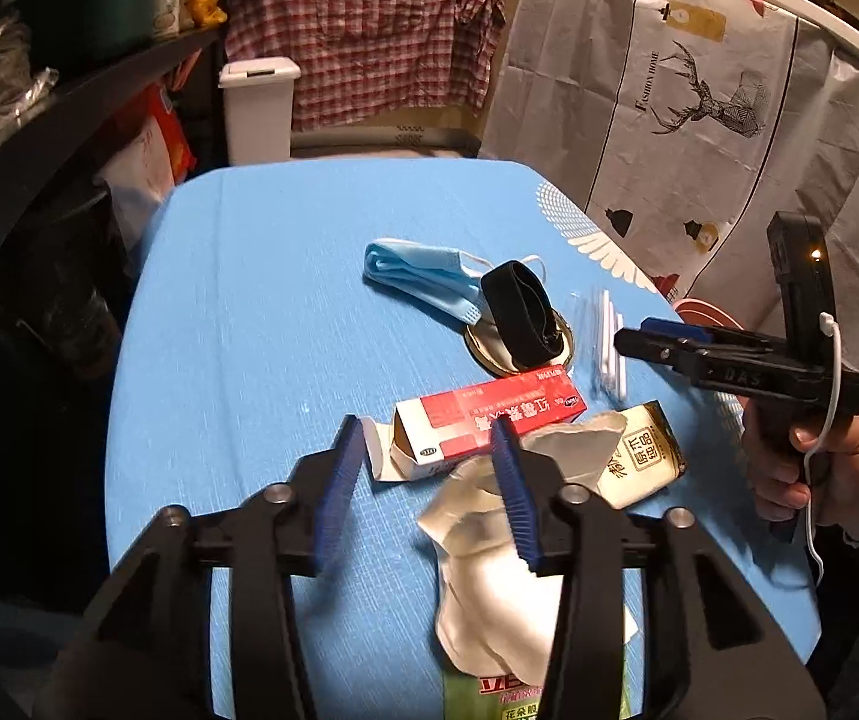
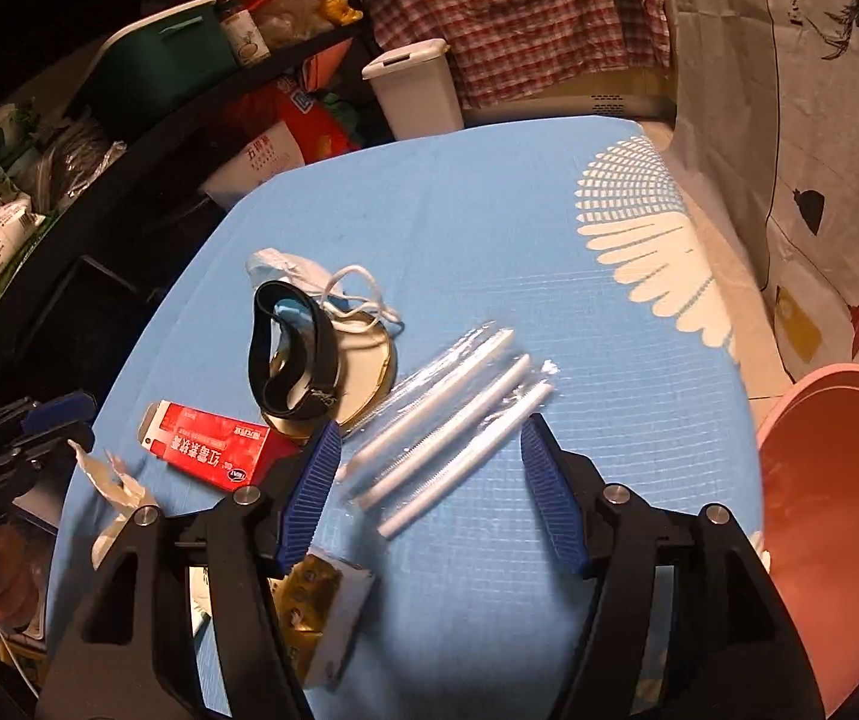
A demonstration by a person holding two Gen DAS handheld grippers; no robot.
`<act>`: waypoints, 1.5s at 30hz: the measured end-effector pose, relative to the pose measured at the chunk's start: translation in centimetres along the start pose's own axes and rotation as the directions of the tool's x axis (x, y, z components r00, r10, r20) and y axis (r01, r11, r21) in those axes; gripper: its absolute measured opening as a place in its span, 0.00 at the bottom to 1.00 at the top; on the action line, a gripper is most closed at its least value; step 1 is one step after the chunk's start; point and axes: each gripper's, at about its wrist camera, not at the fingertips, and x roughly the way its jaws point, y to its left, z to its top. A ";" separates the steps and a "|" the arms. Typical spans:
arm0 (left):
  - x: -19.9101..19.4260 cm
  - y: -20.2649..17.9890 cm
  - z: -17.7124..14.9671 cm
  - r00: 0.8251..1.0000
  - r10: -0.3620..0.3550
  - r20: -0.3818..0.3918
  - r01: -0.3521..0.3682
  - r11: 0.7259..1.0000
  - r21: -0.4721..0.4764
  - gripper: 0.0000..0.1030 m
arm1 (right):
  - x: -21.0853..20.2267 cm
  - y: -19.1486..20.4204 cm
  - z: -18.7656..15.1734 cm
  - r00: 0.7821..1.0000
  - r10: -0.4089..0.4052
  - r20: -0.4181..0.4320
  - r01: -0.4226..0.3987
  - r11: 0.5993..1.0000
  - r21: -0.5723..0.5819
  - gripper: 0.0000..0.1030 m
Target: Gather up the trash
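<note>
A: What lies nearest on the bench point(image 1: 237, 300)?

B: In the left wrist view, the left hand-held gripper point(image 1: 432, 450) hangs over the blue cloth with its jaws spread wide, holding nothing. A crumpled white wrapper point(image 1: 489, 588) lies under its right finger, at about 5 o'clock from the tips. Just past it at 1 o'clock is the red medicine box point(image 1: 477, 420), one end flap open, touching a torn cream packet point(image 1: 639, 450).

A: And the right side?

B: The right hand-held gripper point(image 2: 429, 462) is also wide open and empty. Three white straws in clear sleeves point(image 2: 447, 426) lie between its fingers, running toward 1 o'clock. A gold foil packet point(image 2: 315, 606) sits under its left finger.

A: Further out?

B: A black band point(image 2: 291, 354) stands on a gold lid point(image 2: 369, 378), and the blue face mask point(image 1: 417, 276) lies at 11 o'clock from it, touching the band. Beyond that the cloth is bare up to the far edge.

A: The edges?

B: A pink basin point(image 2: 837, 510) sits off the bench's right edge at 3 o'clock. Dark, cluttered shelves point(image 1: 69, 108) crowd the left edge. At 12 o'clock past the far edge stands a white lidded bin point(image 1: 258, 108), with a plaid shirt point(image 1: 369, 24) hanging behind it and a deer-print sheet point(image 1: 699, 108) on the right.
</note>
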 end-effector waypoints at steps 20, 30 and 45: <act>1.4 -2.6 -0.3 0.989 -0.139 -0.046 0.142 0.987 0.073 0.45 | 1.9 2.0 -0.3 0.997 -0.058 -0.050 0.051 0.991 -0.123 0.63; 0.6 -2.1 -0.6 0.996 -0.068 -0.060 0.074 0.992 0.098 0.12 | 0.5 0.1 -0.6 0.994 -0.085 -0.064 0.077 0.990 -0.122 0.17; -4.9 -0.7 0.8 0.993 0.031 0.115 -0.033 0.999 0.017 0.01 | -3.0 -2.3 -1.4 0.994 -0.097 -0.047 0.092 0.991 -0.094 0.05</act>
